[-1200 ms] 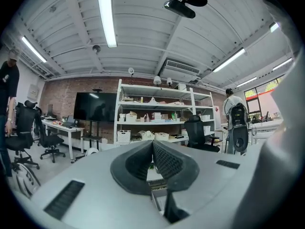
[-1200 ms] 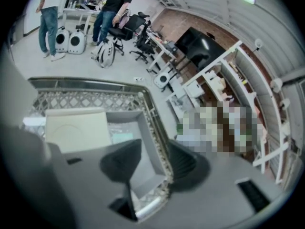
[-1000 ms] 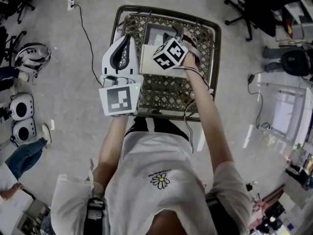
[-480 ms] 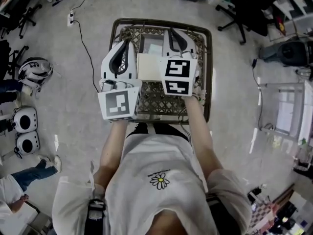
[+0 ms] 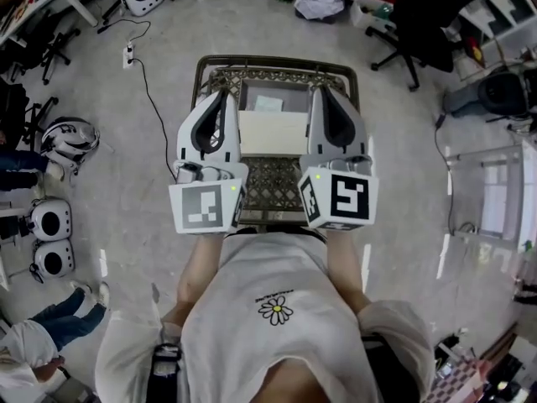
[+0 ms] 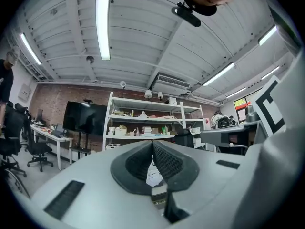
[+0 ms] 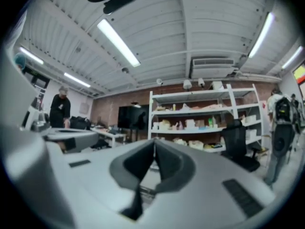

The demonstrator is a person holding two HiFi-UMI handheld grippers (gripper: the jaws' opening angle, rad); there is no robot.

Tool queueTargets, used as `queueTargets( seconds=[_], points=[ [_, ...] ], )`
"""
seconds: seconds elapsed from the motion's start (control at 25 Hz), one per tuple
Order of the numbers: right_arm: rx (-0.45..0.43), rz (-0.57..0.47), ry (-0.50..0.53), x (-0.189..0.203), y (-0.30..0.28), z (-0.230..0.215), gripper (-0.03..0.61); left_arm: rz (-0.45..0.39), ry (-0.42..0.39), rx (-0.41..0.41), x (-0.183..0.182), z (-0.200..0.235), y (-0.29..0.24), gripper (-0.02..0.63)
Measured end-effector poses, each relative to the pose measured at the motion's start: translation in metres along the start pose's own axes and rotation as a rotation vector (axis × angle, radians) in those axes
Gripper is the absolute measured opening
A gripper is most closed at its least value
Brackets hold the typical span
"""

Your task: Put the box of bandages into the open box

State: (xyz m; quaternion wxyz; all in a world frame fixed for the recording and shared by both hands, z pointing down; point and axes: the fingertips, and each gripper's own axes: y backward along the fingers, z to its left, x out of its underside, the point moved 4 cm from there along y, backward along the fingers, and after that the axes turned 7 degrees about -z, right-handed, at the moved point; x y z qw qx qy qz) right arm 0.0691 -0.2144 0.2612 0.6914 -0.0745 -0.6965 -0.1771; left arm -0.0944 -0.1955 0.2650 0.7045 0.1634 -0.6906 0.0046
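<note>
The open box stands on a lattice-topped table, its cream flap folded toward me. Inside it lies a small white thing; I cannot tell whether that is the box of bandages. My left gripper is held upright at the box's left side, jaws shut and empty. My right gripper is upright at the box's right side; its jaws are closing onto each other with nothing between them. Both gripper views look up at the ceiling, and in them the left gripper and the right gripper show pads that meet.
A black office chair stands at the far right of the table. A power strip and cable run along the floor at the left, near a white helmet and round white devices. A seated person's legs are at bottom left.
My right gripper has drawn back from over the open box, moved right and turned upright beside it. The left gripper has stayed at the box's left side.
</note>
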Motion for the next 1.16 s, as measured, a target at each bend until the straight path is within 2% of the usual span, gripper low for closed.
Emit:
queueTargets(
  seconds=[0.2,0.64,1.16],
  points=[
    [0.010,0.011,-0.011,0.006,0.018,-0.006,0.031,-0.023,0.015,-0.009,-0.007,-0.001,0.007,0.021],
    [0.005,0.002,-0.022,0.000,0.027,-0.005,0.029,-0.051,-0.012,-0.009,-0.015,-0.005,0.013,0.021],
    [0.038,0.014,-0.048,0.004,0.032,-0.019,0.029,-0.026,-0.013,-0.004,-0.011,-0.013,0.009,0.021]
  ],
)
